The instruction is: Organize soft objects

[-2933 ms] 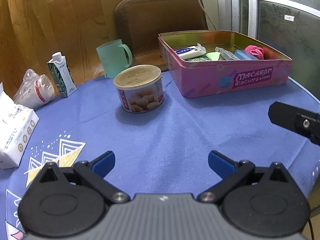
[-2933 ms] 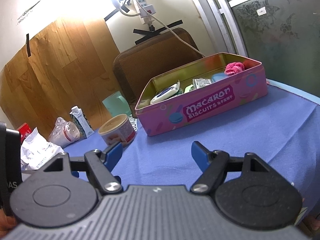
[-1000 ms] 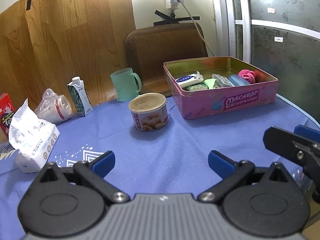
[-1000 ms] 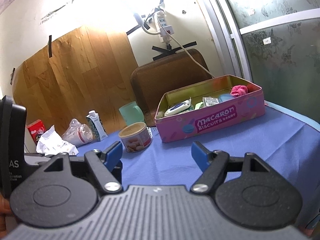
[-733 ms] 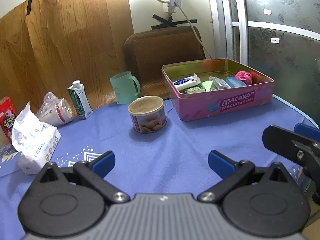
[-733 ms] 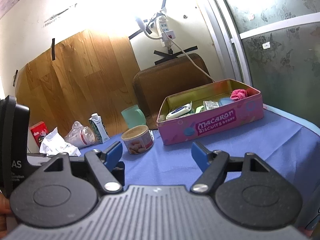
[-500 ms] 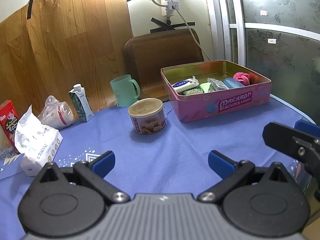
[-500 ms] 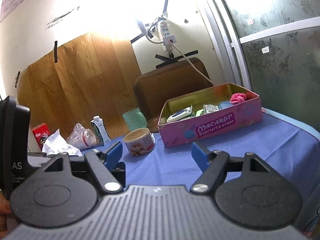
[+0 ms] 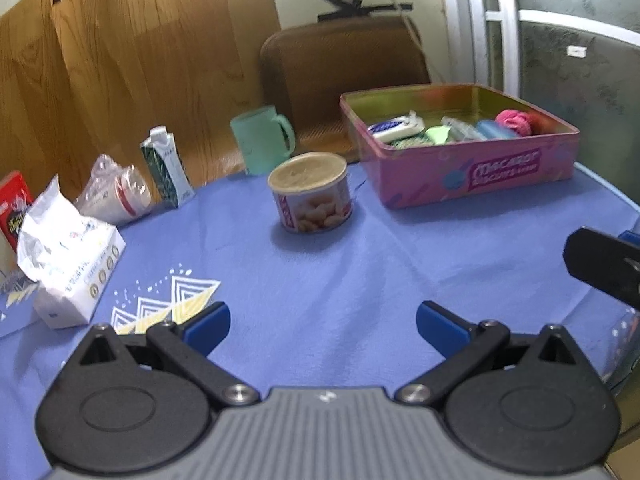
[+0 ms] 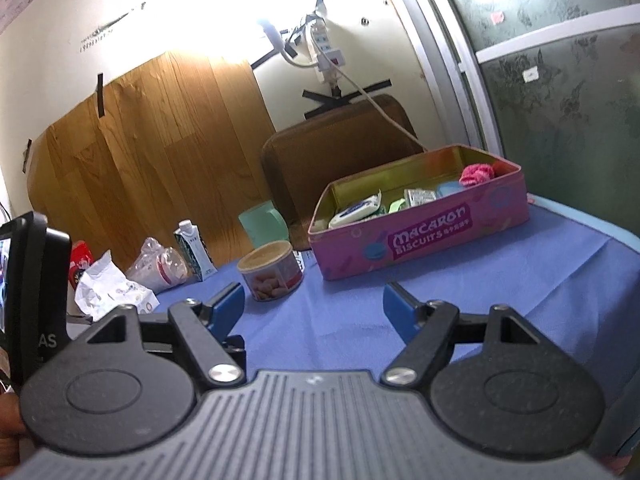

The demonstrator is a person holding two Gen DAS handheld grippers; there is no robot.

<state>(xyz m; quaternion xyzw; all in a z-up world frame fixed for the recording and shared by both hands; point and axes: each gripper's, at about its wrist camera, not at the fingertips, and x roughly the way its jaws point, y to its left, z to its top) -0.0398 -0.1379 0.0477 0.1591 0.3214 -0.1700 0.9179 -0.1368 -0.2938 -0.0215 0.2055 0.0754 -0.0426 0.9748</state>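
Note:
A pink Macaron Biscuits tin (image 9: 472,178) (image 10: 424,236) stands open at the far right of the blue tablecloth. Inside lie a pink fluffy ball (image 9: 514,120) (image 10: 476,174), a white and blue packet (image 9: 394,128) (image 10: 356,208), a light green piece (image 9: 438,134) and a blue item (image 9: 494,129). My left gripper (image 9: 322,324) is open and empty, low over the near cloth. My right gripper (image 10: 314,306) is open and empty too, well short of the tin. Part of the right gripper's body (image 9: 600,270) shows at the right edge of the left wrist view.
A peanut can (image 9: 310,198) (image 10: 272,270) stands mid-table, with a green mug (image 9: 262,144) behind it. At the left are a small milk carton (image 9: 166,166), a clear bag of cups (image 9: 116,192), a white tissue pack (image 9: 68,264) and a red box (image 9: 14,204). A brown chair back (image 9: 344,76) stands beyond the table.
Both grippers have drawn back from the tin and risen, so the can and tin look smaller than 2.9 s ago. Over the last half second the left view has tipped down slightly. Both stay open.

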